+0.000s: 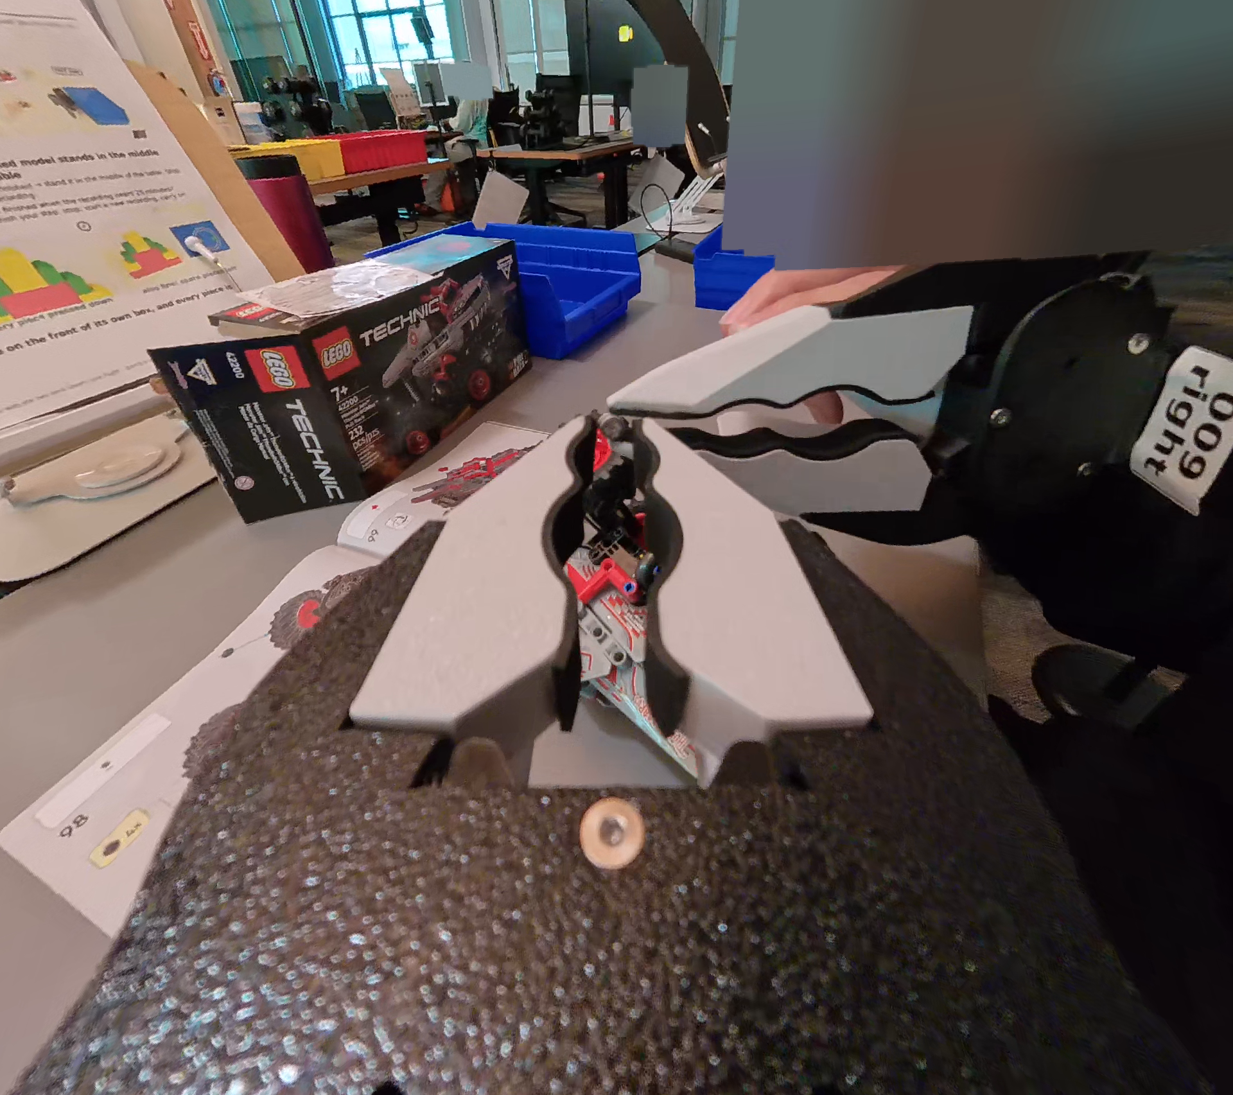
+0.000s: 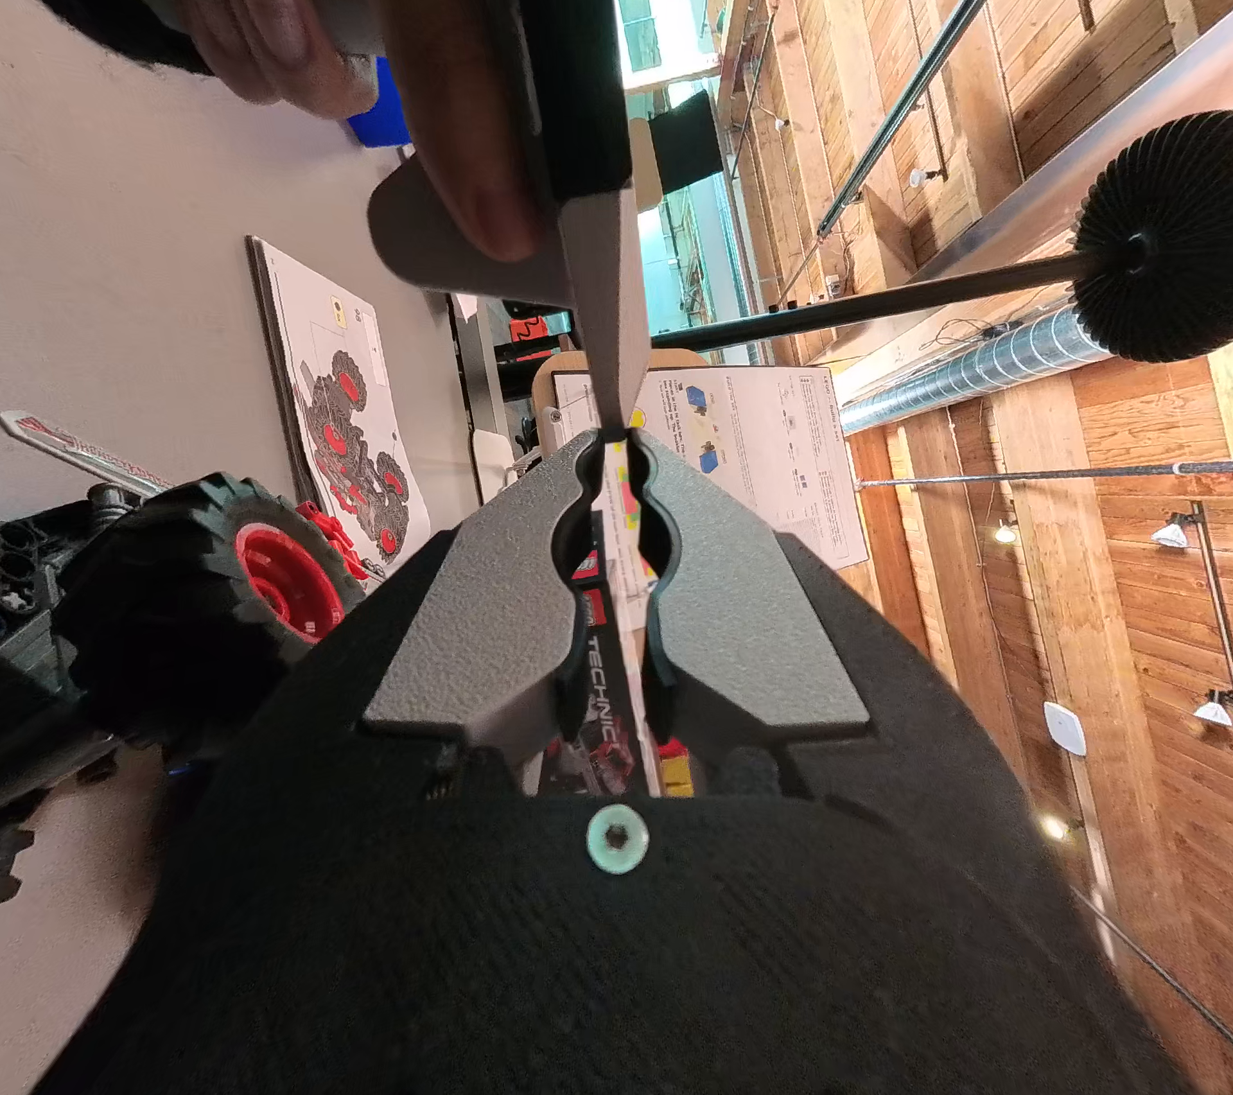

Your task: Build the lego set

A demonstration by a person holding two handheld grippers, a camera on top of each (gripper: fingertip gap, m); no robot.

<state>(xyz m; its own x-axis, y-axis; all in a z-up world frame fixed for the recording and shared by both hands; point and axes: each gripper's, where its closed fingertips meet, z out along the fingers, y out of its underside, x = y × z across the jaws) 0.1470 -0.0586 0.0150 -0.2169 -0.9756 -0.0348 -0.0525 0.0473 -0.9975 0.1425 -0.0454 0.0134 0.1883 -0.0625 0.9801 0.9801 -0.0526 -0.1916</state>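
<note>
Left gripper (image 1: 615, 426), grey two-finger: fingers nearly together, tips pinching a small grey-black pin atop the red, grey and black Lego truck model (image 1: 610, 589) seen between them.
Right gripper (image 2: 617, 432), grey two-finger: fingers narrow, tips meeting the left tool's tip; grip contents cannot tell.
Black-and-red boxed Lego carton (image 1: 347, 389): on grey table (image 1: 133, 616), behind open instruction booklet (image 1: 153, 749).
Blue plastic bins (image 1: 574, 289): beyond carton.

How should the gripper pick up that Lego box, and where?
Probably from above: pinch the Lego box across its front and back faces, at the end beside the blue bin. It stands upright with flat sides, and a crumpled plastic bag covers the top's left part.
</note>
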